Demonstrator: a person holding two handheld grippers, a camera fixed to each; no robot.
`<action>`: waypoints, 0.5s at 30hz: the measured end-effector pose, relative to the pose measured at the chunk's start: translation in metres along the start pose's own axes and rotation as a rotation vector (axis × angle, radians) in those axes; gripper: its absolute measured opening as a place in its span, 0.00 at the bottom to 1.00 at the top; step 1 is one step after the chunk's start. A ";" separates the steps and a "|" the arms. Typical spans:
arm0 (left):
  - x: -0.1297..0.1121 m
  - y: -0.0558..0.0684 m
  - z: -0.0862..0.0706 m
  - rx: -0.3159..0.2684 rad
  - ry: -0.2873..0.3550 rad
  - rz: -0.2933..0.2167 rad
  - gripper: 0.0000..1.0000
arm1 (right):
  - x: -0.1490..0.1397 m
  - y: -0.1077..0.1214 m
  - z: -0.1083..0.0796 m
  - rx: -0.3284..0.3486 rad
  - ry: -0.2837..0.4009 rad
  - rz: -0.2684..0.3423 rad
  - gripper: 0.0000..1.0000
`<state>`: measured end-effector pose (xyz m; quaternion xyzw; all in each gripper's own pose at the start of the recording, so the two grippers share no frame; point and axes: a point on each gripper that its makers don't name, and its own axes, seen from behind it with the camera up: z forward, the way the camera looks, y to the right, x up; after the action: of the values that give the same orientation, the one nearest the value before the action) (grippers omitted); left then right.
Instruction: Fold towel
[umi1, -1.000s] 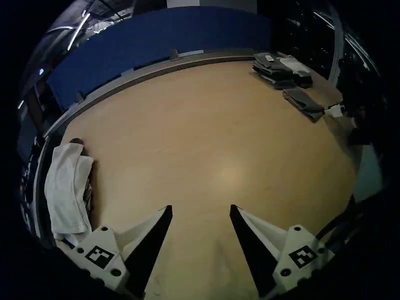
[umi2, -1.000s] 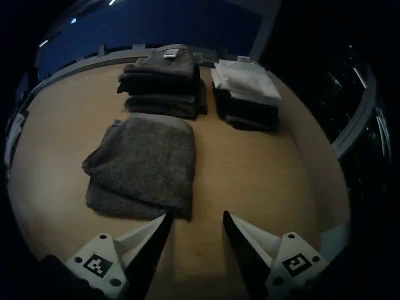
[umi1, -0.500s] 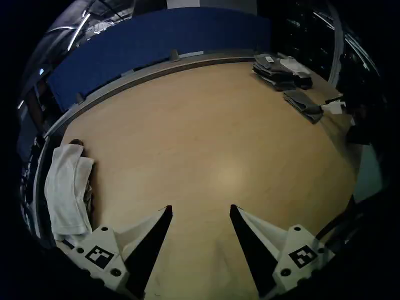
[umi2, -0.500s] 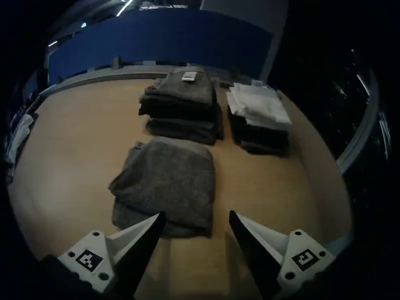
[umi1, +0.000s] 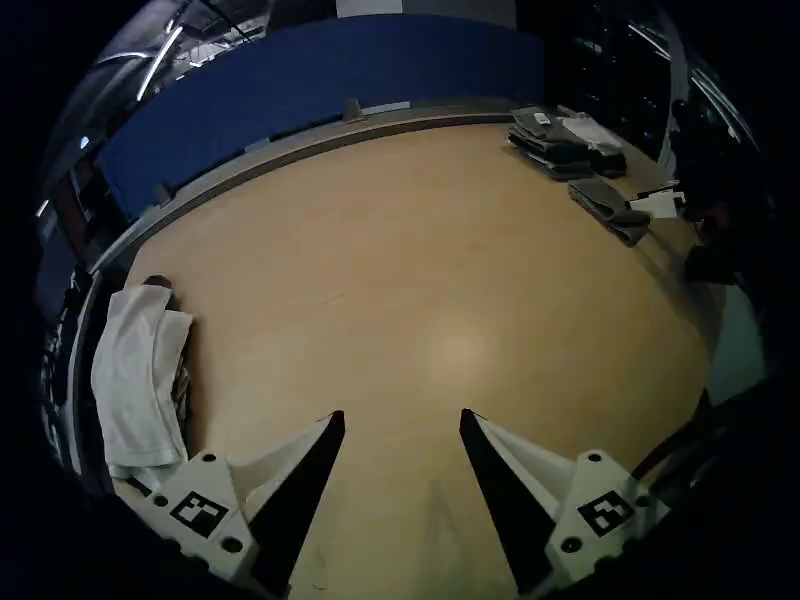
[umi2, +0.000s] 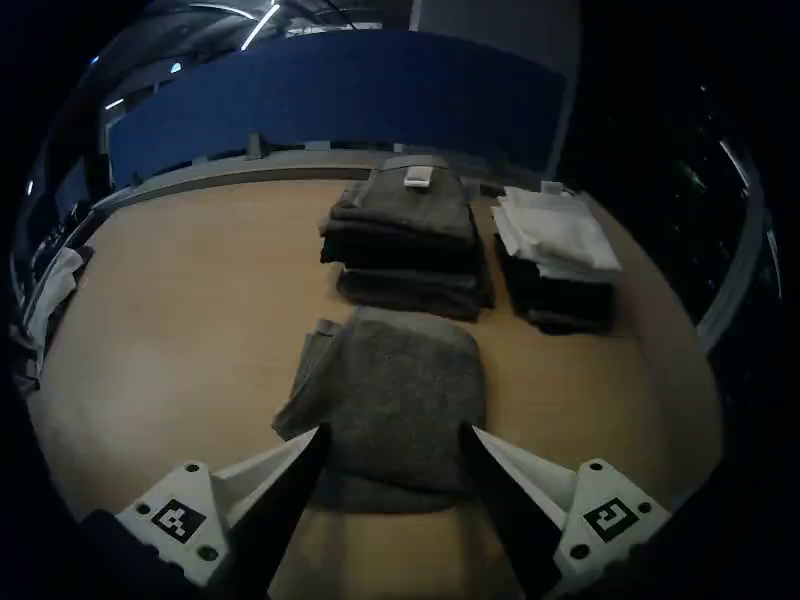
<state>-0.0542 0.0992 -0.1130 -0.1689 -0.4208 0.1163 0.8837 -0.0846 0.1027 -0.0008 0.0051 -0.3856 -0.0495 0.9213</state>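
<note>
Squarely ahead, the folded towel (umi2: 400, 380) lies between the right gripper's (umi2: 395, 430) spread jaws

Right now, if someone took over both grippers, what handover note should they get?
Left gripper: open, holding nothing, above the bare wooden table.
Right gripper: open, fingers either side of the near end of the folded grey towel, not clamped.
Things: that towel lies in front of a stack of grey towels, beside a dark stack topped with white towels. A loosely laid white towel lies at the table's far left edge.
Done: grey towel folded.
Left: probably stack it, then fold the white towel.
</note>
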 end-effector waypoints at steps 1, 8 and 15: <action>0.000 0.000 0.000 0.000 0.000 0.000 0.85 | -0.001 -0.001 0.001 0.001 -0.002 -0.003 0.98; -0.005 -0.003 0.000 0.004 -0.005 -0.003 0.85 | -0.013 -0.008 0.010 0.014 -0.030 -0.018 0.98; -0.007 -0.005 -0.001 0.009 -0.006 -0.006 0.85 | -0.033 -0.014 0.017 0.024 -0.062 -0.027 0.98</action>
<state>-0.0577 0.0922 -0.1162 -0.1635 -0.4236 0.1162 0.8833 -0.1212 0.0928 -0.0126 0.0199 -0.4146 -0.0572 0.9080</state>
